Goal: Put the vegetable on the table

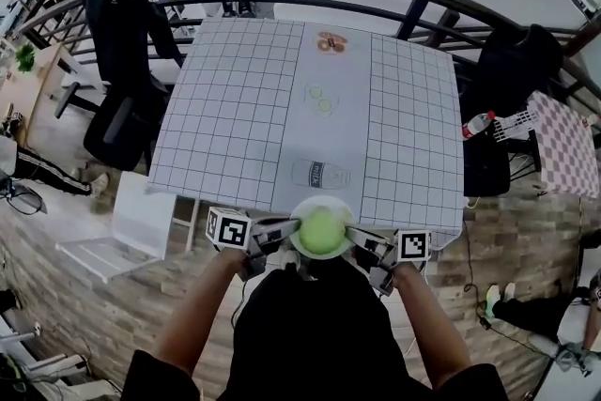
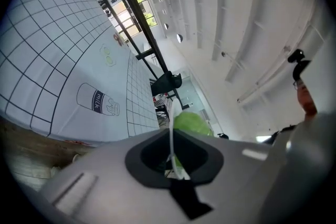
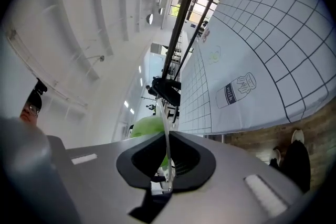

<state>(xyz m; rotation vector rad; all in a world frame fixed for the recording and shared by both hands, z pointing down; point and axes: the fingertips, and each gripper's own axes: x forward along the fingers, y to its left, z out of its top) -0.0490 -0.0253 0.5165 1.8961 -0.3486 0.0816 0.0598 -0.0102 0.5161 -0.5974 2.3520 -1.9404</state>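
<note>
Left gripper [image 1: 286,231], right gripper [image 1: 356,239] near-level, jaws on opposite plate [image 1: 322,255] rims

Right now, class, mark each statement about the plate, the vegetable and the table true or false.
1. The left gripper and the right gripper hold the same white plate. True.
2. The green vegetable lies directly on the table. False: it sits on the plate, which is held up at the table's near edge.
3. The plate covers the milk drawing. False: the drawing shows uncovered beyond the plate.
4. The left gripper's jaws are shut on the plate's rim. True.
</note>
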